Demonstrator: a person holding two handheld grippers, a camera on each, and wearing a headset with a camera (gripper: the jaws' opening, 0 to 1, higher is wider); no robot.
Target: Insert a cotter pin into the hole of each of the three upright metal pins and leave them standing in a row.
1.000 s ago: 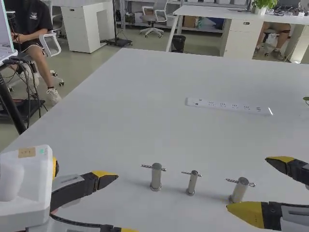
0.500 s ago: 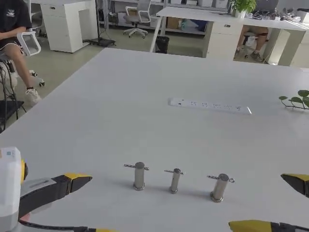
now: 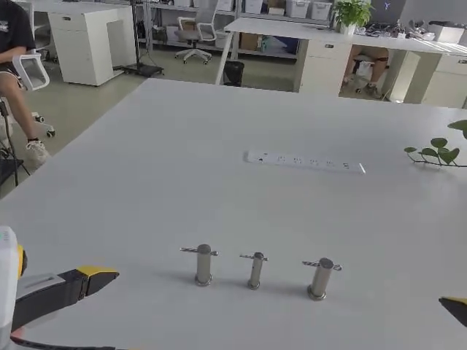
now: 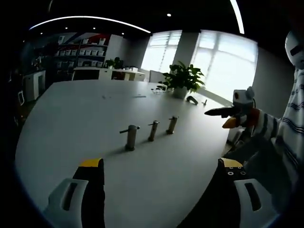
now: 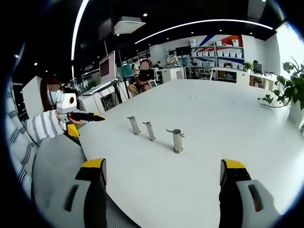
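Looking down at the white bench (image 3: 219,124), I see the three upright metal pins (image 3: 255,270) standing in a row near my edge, well apart from both grippers. Each one carries a cotter pin (image 3: 197,250) lying crosswise through the hole near its top, its ends sticking out on both sides. My left gripper (image 4: 160,165) hovers off the left end of the row with its fingers (image 4: 91,167) spread wide, and the pins show between them further along the bench. My right gripper (image 5: 162,164) hangs off the right end, its fingers (image 5: 232,166) spread just as wide, and in its own view the nearest pin stands between them. Beyond the row a white power strip (image 3: 303,161) lies flat on the bench, and a leafy sprig (image 3: 436,152) reaches in at the far right.
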